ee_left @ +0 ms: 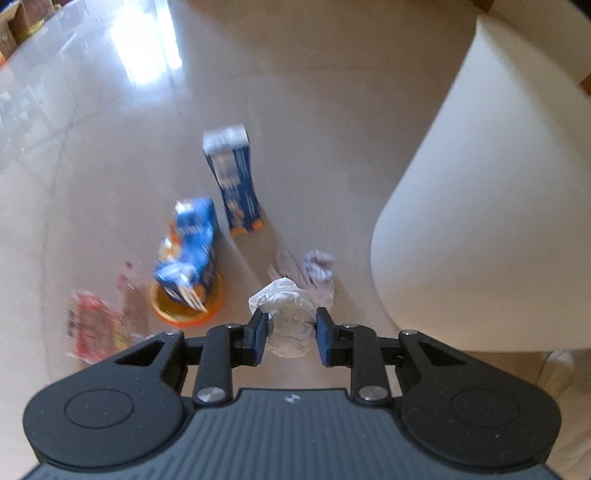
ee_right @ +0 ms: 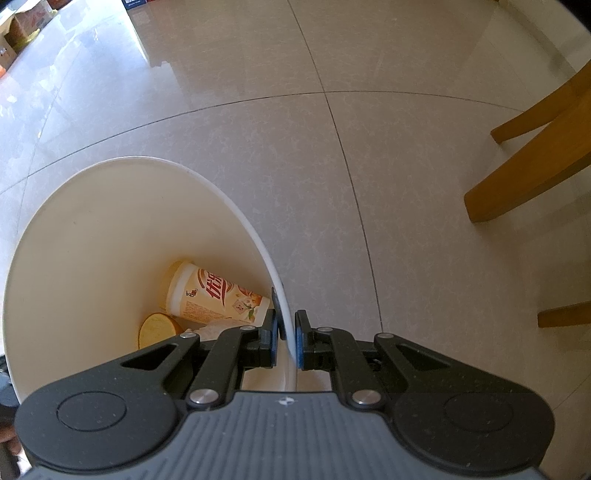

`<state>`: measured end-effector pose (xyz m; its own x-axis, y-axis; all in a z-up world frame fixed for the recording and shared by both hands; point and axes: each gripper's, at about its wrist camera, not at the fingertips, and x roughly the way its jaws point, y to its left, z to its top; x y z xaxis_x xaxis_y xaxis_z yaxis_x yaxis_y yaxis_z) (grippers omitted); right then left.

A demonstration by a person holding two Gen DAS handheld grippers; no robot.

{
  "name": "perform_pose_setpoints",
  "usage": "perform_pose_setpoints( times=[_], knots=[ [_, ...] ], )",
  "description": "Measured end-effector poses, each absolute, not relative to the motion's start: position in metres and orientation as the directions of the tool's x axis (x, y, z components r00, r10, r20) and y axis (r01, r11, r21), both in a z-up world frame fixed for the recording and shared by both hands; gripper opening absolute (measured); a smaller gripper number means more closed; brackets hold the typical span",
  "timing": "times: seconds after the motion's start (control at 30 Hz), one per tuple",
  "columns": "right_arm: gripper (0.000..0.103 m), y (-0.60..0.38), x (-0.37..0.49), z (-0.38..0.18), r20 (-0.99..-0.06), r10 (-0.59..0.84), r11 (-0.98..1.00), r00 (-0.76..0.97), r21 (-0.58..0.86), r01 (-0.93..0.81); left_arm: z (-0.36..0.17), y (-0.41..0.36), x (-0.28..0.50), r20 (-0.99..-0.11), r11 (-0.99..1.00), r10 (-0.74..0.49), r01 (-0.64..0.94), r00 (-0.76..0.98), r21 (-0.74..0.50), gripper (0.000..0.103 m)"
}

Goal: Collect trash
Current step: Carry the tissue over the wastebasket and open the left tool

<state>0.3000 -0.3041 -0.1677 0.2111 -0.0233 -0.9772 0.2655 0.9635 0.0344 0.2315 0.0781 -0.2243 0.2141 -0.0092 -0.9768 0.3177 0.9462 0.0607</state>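
Observation:
My left gripper [ee_left: 290, 332] is shut on a crumpled white tissue [ee_left: 286, 314] and holds it above the floor. Below lie another crumpled pale tissue [ee_left: 317, 269], a dark blue carton [ee_left: 234, 181] lying flat, a crushed blue carton [ee_left: 188, 247] resting on an orange lid [ee_left: 214, 302], and a red wrapper [ee_left: 92, 328]. The white bin [ee_left: 480, 221] stands at the right in the left wrist view. My right gripper [ee_right: 287, 339] is shut on the rim of that white bin [ee_right: 110, 229]. Inside it lie a printed paper cup [ee_right: 214, 295], a yellow lid [ee_right: 157, 328] and some white paper.
Wooden chair legs [ee_right: 535, 166] stand on the tiled floor to the right of the bin. Cardboard boxes [ee_right: 22, 26] sit at the far left edge of the room.

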Motion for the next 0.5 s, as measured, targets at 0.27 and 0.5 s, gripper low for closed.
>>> perform_pose_setpoints(
  times=[0.27, 0.5],
  knots=[
    [0.011, -0.303, 0.297, -0.168, -0.975, -0.022, 0.965, 0.22, 0.037, 0.26, -0.139, 0.055, 0.261, -0.954, 0.929, -0.048, 0.363, 0.294, 0.065, 0.026],
    [0.011, -0.304, 0.297, -0.167, -0.976, -0.023, 0.965, 0.218, 0.036, 0.26, -0.084, 0.005, 0.281, -0.94, 0.891, -0.128, 0.454, 0.317, 0.032, 0.026]
  ],
)
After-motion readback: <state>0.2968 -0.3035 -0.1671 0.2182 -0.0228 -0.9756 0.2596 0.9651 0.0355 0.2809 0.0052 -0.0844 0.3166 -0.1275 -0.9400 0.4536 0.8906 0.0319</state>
